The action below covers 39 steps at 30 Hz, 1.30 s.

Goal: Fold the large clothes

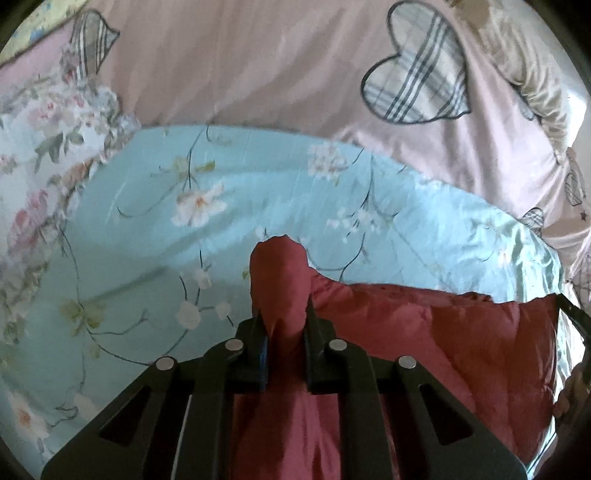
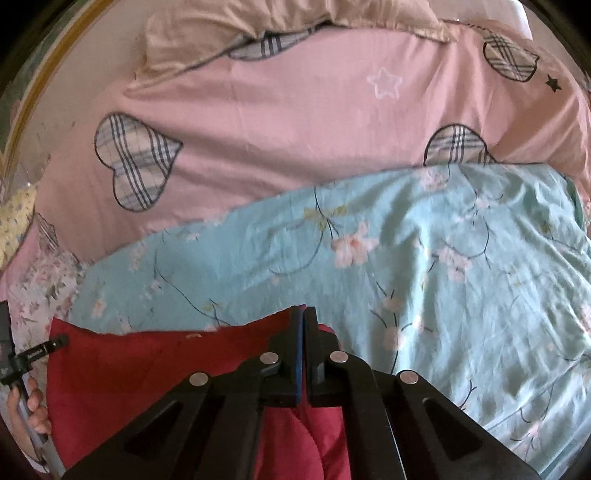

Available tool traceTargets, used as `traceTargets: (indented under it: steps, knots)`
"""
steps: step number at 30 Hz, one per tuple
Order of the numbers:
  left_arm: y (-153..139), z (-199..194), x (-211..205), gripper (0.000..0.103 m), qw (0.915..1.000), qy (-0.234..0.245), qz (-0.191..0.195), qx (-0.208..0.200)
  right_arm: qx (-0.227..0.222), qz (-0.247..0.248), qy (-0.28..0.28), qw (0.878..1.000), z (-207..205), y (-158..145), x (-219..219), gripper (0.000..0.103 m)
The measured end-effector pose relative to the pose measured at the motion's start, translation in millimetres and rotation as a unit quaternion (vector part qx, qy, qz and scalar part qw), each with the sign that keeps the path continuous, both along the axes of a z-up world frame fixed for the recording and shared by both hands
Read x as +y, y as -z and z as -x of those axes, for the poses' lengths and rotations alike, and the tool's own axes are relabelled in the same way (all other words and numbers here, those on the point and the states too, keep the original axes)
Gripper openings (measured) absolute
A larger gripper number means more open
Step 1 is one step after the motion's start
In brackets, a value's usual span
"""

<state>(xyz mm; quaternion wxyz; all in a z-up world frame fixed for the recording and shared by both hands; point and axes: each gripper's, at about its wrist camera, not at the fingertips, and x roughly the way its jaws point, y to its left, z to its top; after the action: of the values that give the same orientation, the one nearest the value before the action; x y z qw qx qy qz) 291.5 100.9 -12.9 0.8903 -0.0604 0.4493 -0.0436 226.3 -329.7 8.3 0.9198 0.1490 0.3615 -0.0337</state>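
**Both tools clamped on a red garment above a made-up bed**

Nearest the cameras, the left tool (image 1: pixel 282 314) has its jaws drawn in tight on a bunched corner of the red garment (image 1: pixel 424 332), a puffy, quilted piece whose gathered fabric pokes up past the fingertips. The right tool (image 2: pixel 303 314) is closed all the way, its two fingers pressed together with the top edge of the same garment pinched between them. The red cloth hangs and spreads between the two tools, its upper edge running across the lower part of each view. In the right wrist view, a person's hand (image 2: pixel 31 406) shows at the lower left edge, gripping the handle of the other tool.

Under and just beyond the garment lies a light blue quilt (image 2: pixel 461 258) printed with pale blossoms and thin dark stems; it is creased and covers the near part of the bed. To the left of it, a white cloth with pink flowers (image 1: pixel 40 166) is rumpled against its edge.

Farther off, a pink sheet (image 2: pixel 295 122) with plaid hearts and small stars covers the rest of the bed. At the far side, a beige pillow (image 2: pixel 258 26) lies crumpled on the sheet. A yellow patterned cloth (image 2: pixel 14 221) peeks in at the left, and a wooden rail (image 2: pixel 33 92) curves along the far left rim of the right wrist view.
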Motion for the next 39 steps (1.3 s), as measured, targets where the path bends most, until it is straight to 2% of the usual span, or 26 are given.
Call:
traceTargets:
  steps: [4,9,19,25,27,29,31,36,39]
  knots:
    - [20.5,-7.3,2.8,0.011,0.9997,-0.005,0.007,0.022,0.017,0.000,0.009,1.000,-4.7,16.7,-4.5,0.000]
    - [32.2,-14.1,1.1,0.011,0.9993,-0.005,0.006,0.037,0.038,0.004,0.014,0.999,-13.0,36.8,-3.3,0.000]
    - [52.9,-28.2,-8.0,0.012,0.9978,-0.001,-0.014,0.064,0.059,0.008,0.019,0.998,-24.4,55.1,-3.0,0.000]
    - [45.3,-22.1,1.9,0.016,0.9983,-0.004,0.012,0.056,0.070,0.011,0.020,0.997,-27.6,61.5,-2.7,0.000]
    - [37.9,-17.0,8.5,0.022,0.9985,-0.011,0.028,0.046,0.072,0.012,0.020,0.997,-27.8,62.3,-2.7,0.000]
    - [28.6,-10.4,15.3,0.036,0.9986,-0.018,0.036,0.035,0.077,0.015,0.021,0.997,-28.9,63.3,-2.4,0.000]
    - [17.4,-1.1,20.6,0.042,0.9990,-0.020,0.036,0.020,0.080,0.019,0.021,0.996,-30.6,64.0,-1.3,0.000]
    - [-2.9,22.8,24.6,0.043,0.9991,-0.005,0.041,-0.004,0.092,0.023,0.022,0.995,-33.5,65.6,-0.6,0.000]
    - [-11.6,39.6,19.1,0.043,0.9991,0.015,0.037,-0.014,0.085,0.011,0.030,0.996,-27.3,58.6,-4.3,0.007]
